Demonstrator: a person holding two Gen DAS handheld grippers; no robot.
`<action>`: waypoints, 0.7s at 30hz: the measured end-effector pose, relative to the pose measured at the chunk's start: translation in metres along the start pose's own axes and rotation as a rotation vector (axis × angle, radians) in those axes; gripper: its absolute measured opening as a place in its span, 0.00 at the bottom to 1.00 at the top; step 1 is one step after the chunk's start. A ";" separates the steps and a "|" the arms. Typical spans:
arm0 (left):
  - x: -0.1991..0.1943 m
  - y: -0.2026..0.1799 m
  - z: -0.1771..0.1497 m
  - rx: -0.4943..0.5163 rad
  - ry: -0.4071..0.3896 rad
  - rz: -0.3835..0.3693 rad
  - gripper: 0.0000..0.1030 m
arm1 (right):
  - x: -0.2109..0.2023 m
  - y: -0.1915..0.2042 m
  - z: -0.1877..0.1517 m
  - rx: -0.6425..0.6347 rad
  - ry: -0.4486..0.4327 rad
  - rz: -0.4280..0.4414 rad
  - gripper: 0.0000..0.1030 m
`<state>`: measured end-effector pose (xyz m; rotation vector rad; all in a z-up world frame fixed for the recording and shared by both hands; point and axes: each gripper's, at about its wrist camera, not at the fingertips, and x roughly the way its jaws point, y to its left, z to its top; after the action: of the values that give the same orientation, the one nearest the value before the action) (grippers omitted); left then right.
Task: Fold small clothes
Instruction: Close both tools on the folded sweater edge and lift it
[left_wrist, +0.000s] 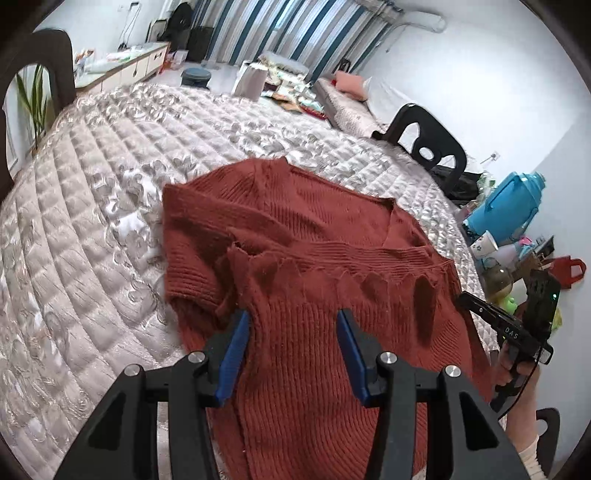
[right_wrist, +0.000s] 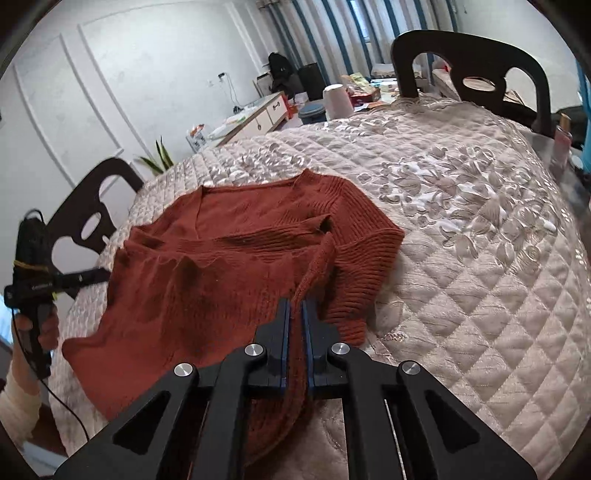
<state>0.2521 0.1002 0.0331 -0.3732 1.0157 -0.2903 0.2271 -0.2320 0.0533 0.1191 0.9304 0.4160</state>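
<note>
Sweater (left_wrist: 295, 236) half-folded near tabletop (right_wrist: 461, 258) edge w/ hem up, right tongs (right_wrist: 296, 314) pinching hem, left tongs (left_wrist: 291, 325) wide; sleeves & final fold left.

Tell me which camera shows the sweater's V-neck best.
The right wrist view: the rust sweater lies nearly whole on the quilted cover, its V-neck unobstructed, while the right tongs pinch a fold. The left wrist view shows the neckline farther off, beyond the open left tongs.
</note>
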 end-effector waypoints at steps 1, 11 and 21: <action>0.003 0.002 0.001 -0.017 0.007 0.004 0.49 | 0.000 -0.001 0.000 0.010 -0.007 -0.004 0.06; 0.013 0.007 0.002 -0.072 0.009 0.013 0.49 | 0.012 -0.015 0.001 0.111 -0.001 0.043 0.16; 0.011 0.007 0.004 -0.076 -0.001 0.041 0.09 | 0.006 0.002 0.003 0.050 -0.022 -0.065 0.05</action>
<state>0.2619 0.1026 0.0233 -0.4204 1.0341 -0.2153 0.2320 -0.2279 0.0510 0.1381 0.9211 0.3306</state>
